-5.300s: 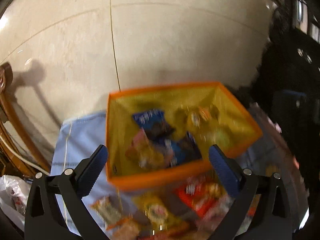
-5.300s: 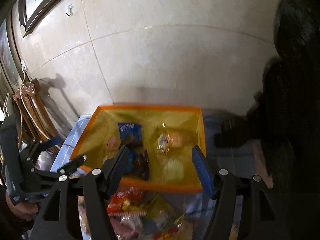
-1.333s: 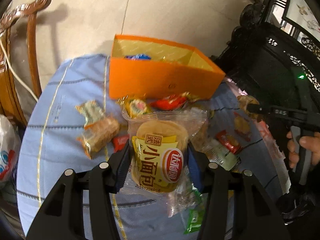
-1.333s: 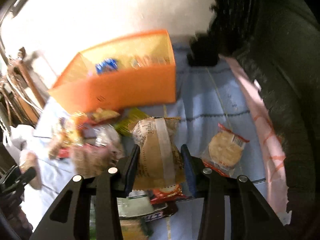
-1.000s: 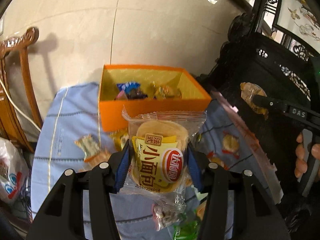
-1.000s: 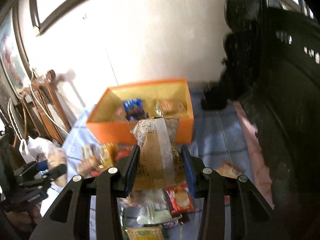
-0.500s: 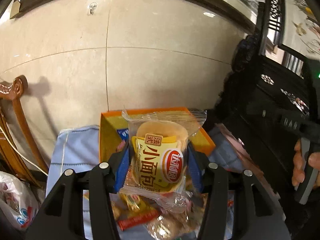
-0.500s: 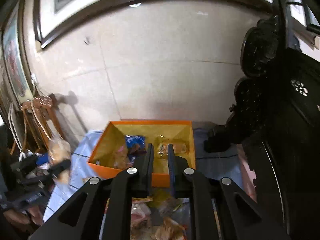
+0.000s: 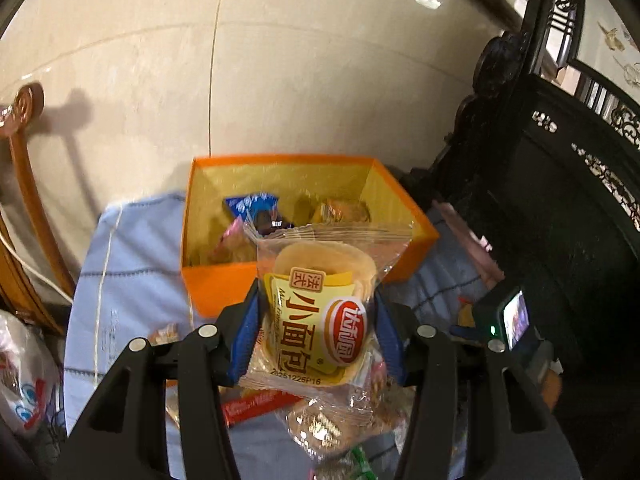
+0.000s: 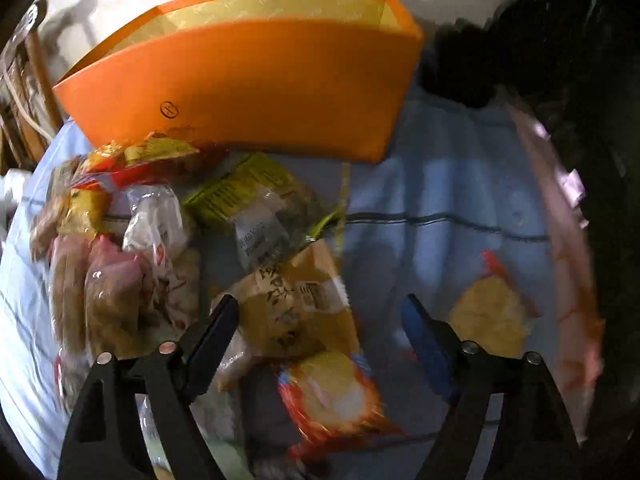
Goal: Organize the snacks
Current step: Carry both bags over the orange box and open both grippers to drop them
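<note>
In the left wrist view, our left gripper (image 9: 316,328) pinches a bread packet (image 9: 320,316), held upright with its long axis vertical, in front of the orange box (image 9: 216,292). In the right wrist view, our right gripper (image 10: 320,328) is spread wide above a brown packet (image 10: 296,312) lying on the table (image 10: 440,200).

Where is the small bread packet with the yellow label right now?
In the left wrist view, the bread packet sits clamped in the left gripper, raised in front of the orange box.
</note>
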Tool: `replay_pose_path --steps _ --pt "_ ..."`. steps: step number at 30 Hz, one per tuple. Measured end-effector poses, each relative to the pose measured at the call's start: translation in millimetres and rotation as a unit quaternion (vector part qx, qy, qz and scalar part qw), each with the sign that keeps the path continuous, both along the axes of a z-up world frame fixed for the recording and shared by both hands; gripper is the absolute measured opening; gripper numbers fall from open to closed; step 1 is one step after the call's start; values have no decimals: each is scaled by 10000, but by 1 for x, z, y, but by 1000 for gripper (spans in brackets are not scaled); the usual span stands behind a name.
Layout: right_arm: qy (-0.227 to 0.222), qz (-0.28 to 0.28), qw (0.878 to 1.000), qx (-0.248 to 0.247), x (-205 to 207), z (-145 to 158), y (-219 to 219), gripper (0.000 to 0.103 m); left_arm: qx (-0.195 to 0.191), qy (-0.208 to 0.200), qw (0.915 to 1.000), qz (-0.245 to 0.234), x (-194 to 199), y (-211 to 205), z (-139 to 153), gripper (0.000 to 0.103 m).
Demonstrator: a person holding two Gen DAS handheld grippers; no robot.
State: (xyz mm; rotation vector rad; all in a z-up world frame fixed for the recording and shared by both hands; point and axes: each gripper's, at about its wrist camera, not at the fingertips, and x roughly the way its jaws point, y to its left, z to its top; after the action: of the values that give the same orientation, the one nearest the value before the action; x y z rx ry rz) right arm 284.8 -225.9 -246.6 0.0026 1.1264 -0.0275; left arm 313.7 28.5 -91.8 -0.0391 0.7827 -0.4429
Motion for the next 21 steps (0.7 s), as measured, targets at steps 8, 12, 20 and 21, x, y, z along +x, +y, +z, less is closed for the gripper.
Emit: replay_pose_path --steps 8,12,20,21 --pt "-17 56 9967 816 0 21 4 29 -98 90 9999 90 -12 11 -6 51" --pt "-483 150 9936 1014 -13 70 -3 29 -126 28 9999 85 -16 16 -3 51" --pt "-1691 283 9793 1079 -4 203 -6 23 -146 -262 9995 -2 -5 7 25 51" --pt "-1797 305 9779 1021 2 214 -5 23 -110 -340 9994 -28 -1 4 31 51"
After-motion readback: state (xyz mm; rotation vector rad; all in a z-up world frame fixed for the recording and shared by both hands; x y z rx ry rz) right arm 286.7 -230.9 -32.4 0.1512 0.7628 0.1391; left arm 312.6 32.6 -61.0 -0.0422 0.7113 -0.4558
